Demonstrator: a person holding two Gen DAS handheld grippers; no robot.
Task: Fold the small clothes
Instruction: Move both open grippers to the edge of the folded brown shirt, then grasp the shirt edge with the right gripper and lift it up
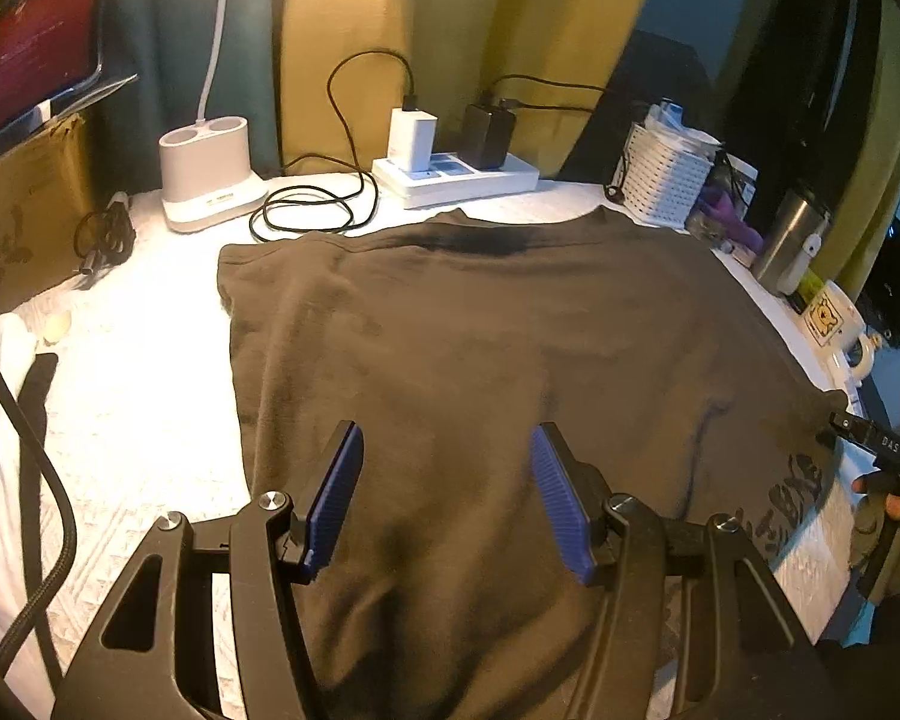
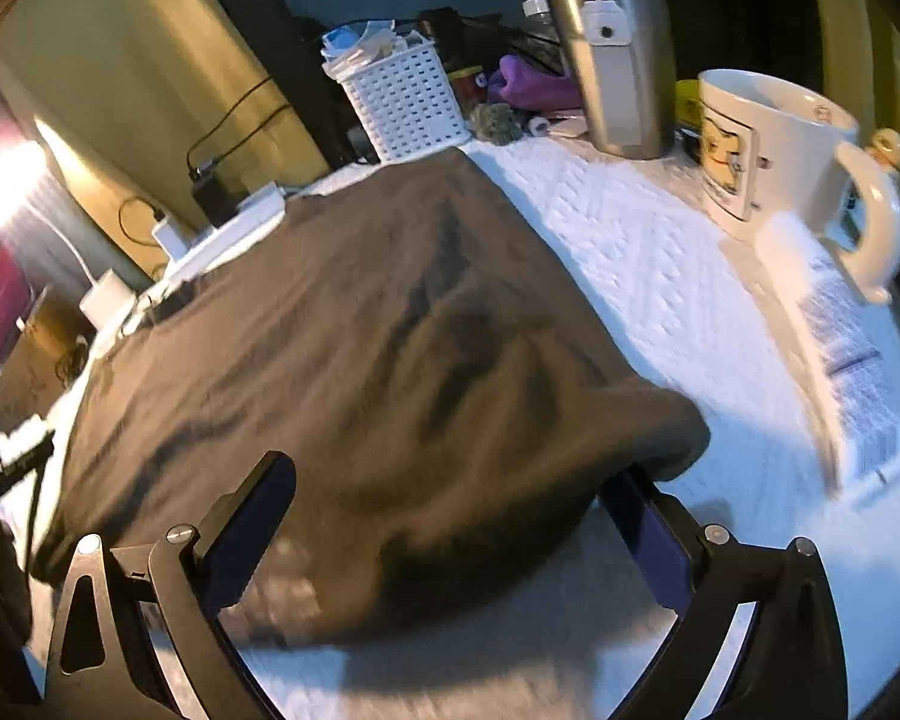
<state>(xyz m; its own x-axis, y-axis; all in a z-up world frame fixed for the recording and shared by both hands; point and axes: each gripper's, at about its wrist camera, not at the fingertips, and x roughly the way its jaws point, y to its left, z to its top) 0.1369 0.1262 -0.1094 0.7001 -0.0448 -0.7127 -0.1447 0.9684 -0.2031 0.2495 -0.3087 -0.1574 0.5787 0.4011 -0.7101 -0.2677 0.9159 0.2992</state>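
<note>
A dark brown T-shirt (image 1: 480,348) lies spread on the white quilted table cover (image 1: 138,420), its collar toward the far side. My left gripper (image 1: 447,480) hovers over the shirt's near half with its blue pads (image 1: 333,498) apart and no cloth pinched between them. In the right wrist view the same shirt (image 2: 360,330) shows a rumpled near right corner. My right gripper (image 2: 450,522) stands wide open around that corner; the cloth lies loose between the fingers and drapes over the tip of the right finger (image 2: 654,546). The pads do not press on it.
Along the back stand a white lamp base (image 1: 207,174), a coiled black cable (image 1: 312,210) and a power strip (image 1: 456,177) with chargers. To the right are a white basket (image 2: 405,99), a steel tumbler (image 2: 615,48), a mug (image 2: 780,162) and a printed leaflet (image 2: 852,372). A cardboard box (image 1: 24,210) stands left.
</note>
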